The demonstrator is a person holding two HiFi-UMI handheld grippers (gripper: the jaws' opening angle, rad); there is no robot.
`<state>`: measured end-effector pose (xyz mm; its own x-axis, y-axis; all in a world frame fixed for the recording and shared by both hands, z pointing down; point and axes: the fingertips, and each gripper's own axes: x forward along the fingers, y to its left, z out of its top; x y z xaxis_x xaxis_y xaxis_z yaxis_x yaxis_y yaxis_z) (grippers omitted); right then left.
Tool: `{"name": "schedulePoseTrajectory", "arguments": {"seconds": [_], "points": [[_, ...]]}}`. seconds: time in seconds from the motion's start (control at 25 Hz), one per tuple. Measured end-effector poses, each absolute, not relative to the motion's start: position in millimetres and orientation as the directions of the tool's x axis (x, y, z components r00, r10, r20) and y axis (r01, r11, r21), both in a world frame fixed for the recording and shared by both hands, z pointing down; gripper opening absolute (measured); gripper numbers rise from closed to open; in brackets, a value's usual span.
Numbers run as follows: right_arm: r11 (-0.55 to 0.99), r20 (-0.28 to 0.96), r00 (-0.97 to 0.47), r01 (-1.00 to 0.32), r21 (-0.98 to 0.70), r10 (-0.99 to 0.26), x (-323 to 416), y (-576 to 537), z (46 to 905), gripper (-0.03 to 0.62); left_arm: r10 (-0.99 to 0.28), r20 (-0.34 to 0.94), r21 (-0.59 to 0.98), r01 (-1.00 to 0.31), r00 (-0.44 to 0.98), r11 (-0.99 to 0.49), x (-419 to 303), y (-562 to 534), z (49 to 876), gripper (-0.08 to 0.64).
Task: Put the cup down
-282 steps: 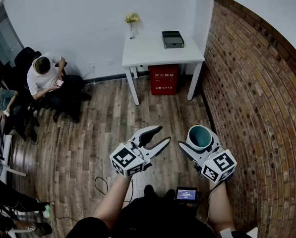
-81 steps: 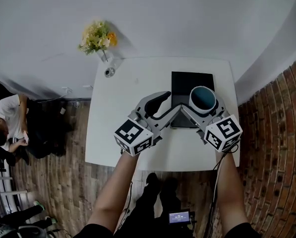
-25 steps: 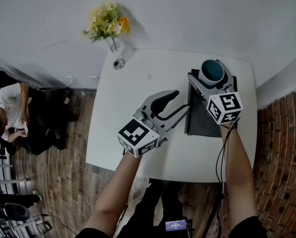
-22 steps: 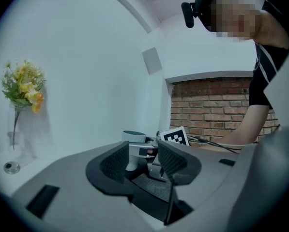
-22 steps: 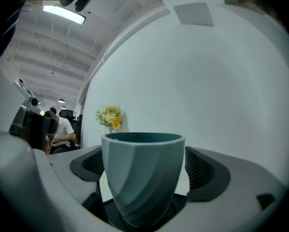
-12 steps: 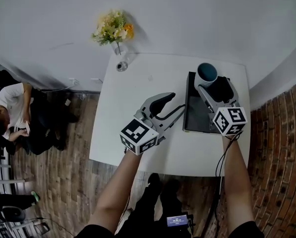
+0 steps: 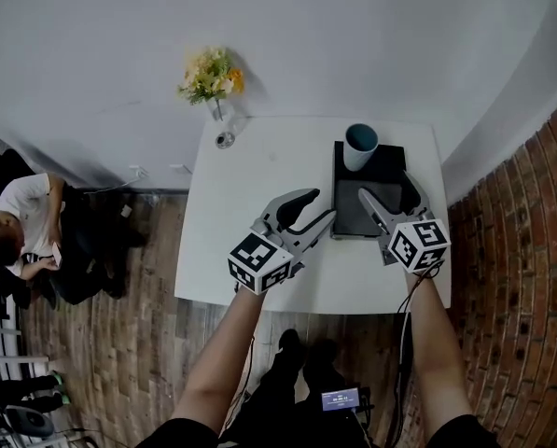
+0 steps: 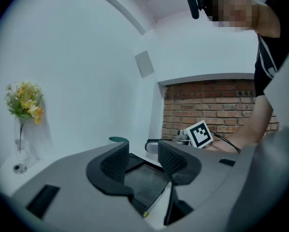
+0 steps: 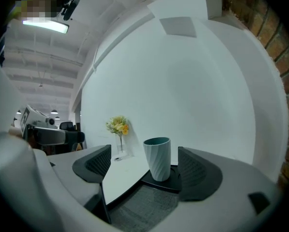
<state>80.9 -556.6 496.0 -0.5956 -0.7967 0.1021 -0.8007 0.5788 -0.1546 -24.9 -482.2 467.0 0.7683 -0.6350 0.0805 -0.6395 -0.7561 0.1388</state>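
Cup [image 7: 360,147] upright on tray [image 7: 347,215], upper centre: set down, judged done. Right hand-held gripper [image 7: 385,188] clear of it, empty jaws closing. Left hand-held gripper [image 7: 320,205] jaws apart, empty.

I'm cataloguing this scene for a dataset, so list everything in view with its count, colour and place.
table: one, white, against the white wall.
tray: one, black, on the table's right side.
cup: one, teal, upright on the tray's far-left corner.
vase of flowers: one, clear with yellow blooms, table's far-left corner.
small round object: one, greyish, beside the vase; too small to identify.
seated person: one, white top, left of the table.
brick wall: one, red-brown, right side.
floor: one, brown wood planks.
left gripper: one, grey, over the table beside the tray, jaws apart, empty.
right gripper: one, grey, over the tray, jaws closing, cup ahead of them untouched.
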Motion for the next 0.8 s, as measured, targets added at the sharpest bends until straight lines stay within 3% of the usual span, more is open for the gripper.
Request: {"name": "schedulePoseTrajectory", "arguments": {"seconds": [0.2,0.8], "points": [[0.616,0.103,-0.634,-0.771,-0.163,-0.766,75.8,-503.9,480.5,0.359,-0.602,0.088,0.144,-0.608,0.794,-0.781,-9.0,-452.2,456.1,0.187],[0.659,0.091,-0.688,-0.719,-0.222,-0.720,76.6,-381.7,447.9,0.230,-0.581,0.055,0.176,-0.581,0.812,-0.795,13.2,-376.4,427.0,0.187]]}}
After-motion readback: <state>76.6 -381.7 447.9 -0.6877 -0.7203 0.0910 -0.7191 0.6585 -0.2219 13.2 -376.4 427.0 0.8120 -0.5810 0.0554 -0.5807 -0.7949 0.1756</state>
